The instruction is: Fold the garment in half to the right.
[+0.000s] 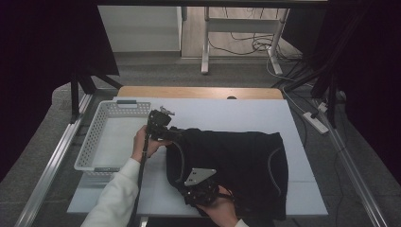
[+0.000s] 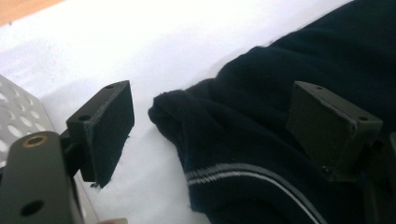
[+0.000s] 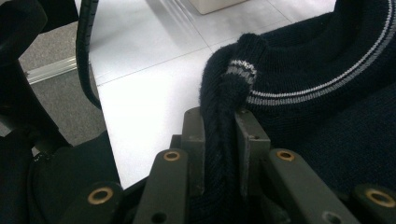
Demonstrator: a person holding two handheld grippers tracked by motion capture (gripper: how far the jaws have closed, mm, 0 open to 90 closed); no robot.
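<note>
A dark navy knit sweater (image 1: 236,163) with thin grey stripes lies spread on the white table top (image 1: 236,113). My left gripper (image 1: 172,132) is at the sweater's far left corner. In the left gripper view its jaws (image 2: 217,126) stand wide open on either side of that corner (image 2: 219,140), and the pads do not press on it. My right gripper (image 1: 187,182), topped by a grey three-cornered plate, is at the sweater's near left edge. In the right gripper view it (image 3: 220,140) is shut on a raised fold of the striped knit edge (image 3: 233,74).
A white perforated basket (image 1: 94,137) stands at the left of the table, close beside my left hand; its wall (image 2: 14,116) appears in the left gripper view. A wooden edge (image 1: 198,91) runs along the far side. Floor, cables and desk legs lie beyond.
</note>
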